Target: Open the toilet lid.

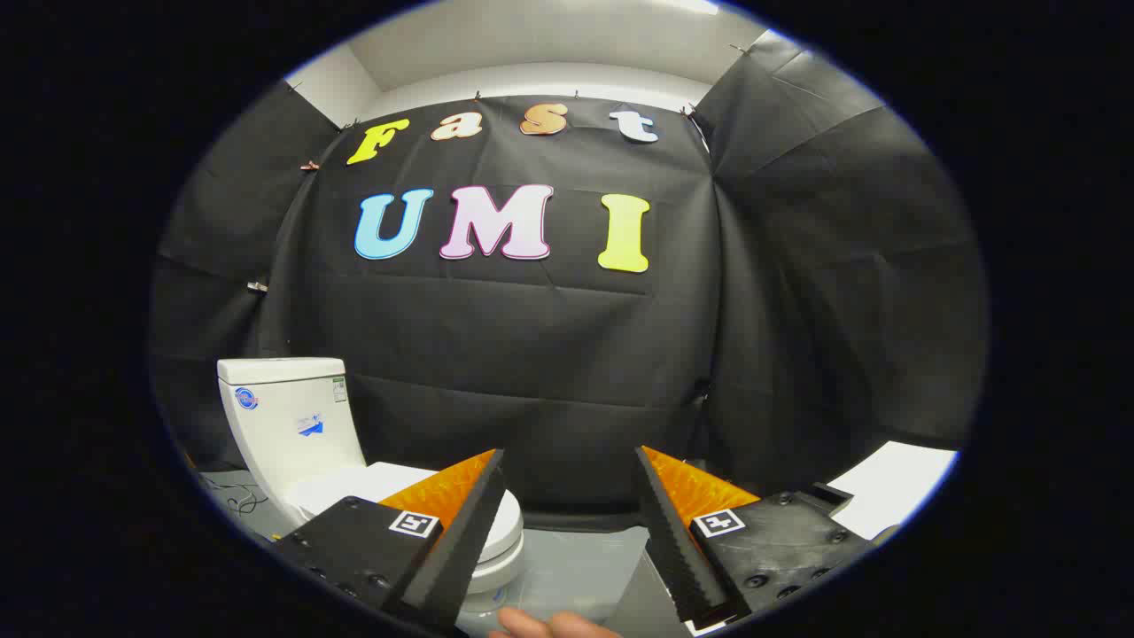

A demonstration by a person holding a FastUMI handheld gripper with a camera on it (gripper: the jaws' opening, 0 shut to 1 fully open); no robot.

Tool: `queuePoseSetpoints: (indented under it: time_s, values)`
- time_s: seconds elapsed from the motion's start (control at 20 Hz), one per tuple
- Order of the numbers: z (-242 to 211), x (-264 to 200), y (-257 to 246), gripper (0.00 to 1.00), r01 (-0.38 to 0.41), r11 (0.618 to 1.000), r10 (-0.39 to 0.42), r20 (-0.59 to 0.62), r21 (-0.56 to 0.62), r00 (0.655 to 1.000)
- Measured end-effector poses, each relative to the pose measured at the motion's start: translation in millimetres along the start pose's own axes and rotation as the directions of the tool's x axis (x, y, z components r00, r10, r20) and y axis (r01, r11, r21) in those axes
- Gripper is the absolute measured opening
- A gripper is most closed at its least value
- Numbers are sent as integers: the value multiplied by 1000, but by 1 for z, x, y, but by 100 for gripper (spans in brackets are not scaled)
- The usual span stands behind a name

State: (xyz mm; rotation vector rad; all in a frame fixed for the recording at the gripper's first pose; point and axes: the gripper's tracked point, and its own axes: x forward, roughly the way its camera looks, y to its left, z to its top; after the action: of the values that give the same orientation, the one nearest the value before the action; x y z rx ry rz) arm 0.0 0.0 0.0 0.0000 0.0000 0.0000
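Nearest, tool (569,496) spread wide, gripping nothing; lid (372,483) down flat, ahead-left behind left finger (461,540), tank (288,416) beyond.

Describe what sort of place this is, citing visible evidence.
Probably a staged test booth, not a real bathroom: a white toilet, lid down, stands before a black cloth wall. The open tongs hold nothing.

Glossy smooth toilet (292,425); matt creased cloth wall (532,354); ridged jaws.

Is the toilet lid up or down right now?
Down. The lid lies flat on the bowl, below the tank. The open claw holds nothing.
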Motion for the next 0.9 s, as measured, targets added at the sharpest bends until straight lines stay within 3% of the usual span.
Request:
queuePoseSetpoints:
  time_s: [0.9]
  values:
    - [4,0,-2,89,1,1000,-1,19,-2,1000]
